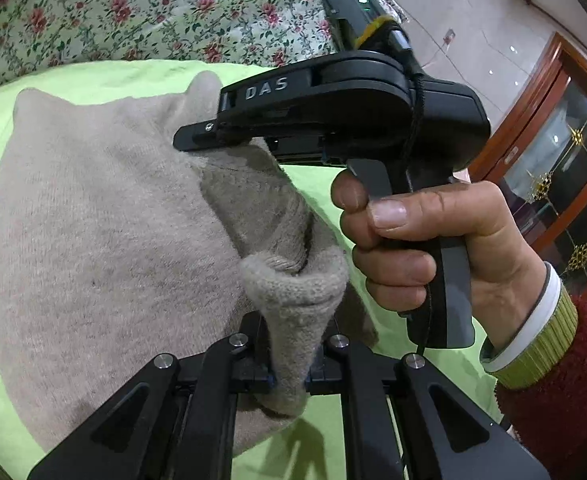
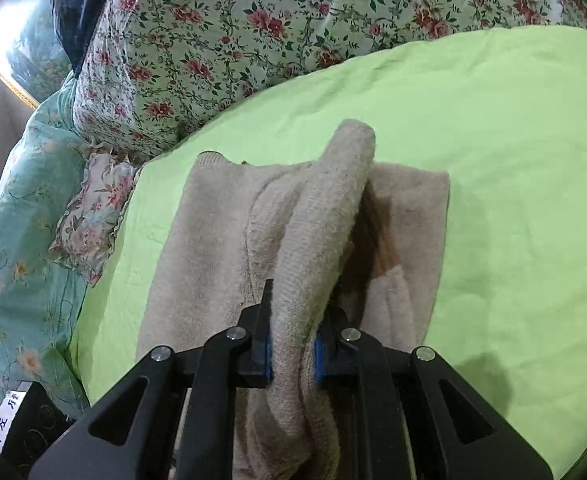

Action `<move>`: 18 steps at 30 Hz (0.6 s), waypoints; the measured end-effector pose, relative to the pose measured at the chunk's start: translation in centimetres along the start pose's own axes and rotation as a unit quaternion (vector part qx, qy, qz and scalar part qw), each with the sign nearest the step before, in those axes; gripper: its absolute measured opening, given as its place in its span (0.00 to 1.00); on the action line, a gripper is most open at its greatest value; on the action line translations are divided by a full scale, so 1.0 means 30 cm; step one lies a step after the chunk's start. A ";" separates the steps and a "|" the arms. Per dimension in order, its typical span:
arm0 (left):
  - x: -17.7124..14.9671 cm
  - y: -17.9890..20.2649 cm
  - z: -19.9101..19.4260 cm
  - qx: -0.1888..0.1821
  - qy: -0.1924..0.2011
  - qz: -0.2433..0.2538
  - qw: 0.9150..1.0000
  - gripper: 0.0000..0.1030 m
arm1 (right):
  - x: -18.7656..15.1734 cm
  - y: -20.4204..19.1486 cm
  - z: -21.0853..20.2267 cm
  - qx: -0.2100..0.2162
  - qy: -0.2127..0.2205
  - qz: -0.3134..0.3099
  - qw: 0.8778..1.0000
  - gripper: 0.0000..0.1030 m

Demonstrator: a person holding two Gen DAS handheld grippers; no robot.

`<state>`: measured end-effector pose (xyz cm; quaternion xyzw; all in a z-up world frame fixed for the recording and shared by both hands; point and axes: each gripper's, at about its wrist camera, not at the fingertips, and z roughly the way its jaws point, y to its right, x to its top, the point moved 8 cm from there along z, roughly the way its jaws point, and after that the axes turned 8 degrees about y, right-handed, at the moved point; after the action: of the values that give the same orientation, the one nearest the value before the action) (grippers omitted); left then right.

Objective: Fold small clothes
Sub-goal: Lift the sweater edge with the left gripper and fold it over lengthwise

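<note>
Both the left claw [image 1: 289, 376] and the right claw [image 2: 291, 356] pinch tight on folds of the beige sweater [image 2: 221, 240], which stretches ahead of them across the green bed sheet [image 2: 513, 160].

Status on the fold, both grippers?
Left gripper shut on beige knit garment. Right gripper shut on it too. Garment partly lifted off green sheet. Nothing blocking.
</note>
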<state>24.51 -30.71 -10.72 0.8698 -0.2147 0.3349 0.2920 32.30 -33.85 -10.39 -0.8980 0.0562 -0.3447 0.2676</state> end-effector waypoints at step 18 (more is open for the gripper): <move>-0.061 -0.224 -0.343 0.030 0.020 -0.051 0.998 0.82 | -0.114 0.097 -0.218 -0.047 0.069 0.040 0.996 0.74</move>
<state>22.40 -18.72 -8.23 0.8811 -0.1540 0.3429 0.2872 25.71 -38.24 -9.87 -0.8808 0.1268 -0.3917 0.2338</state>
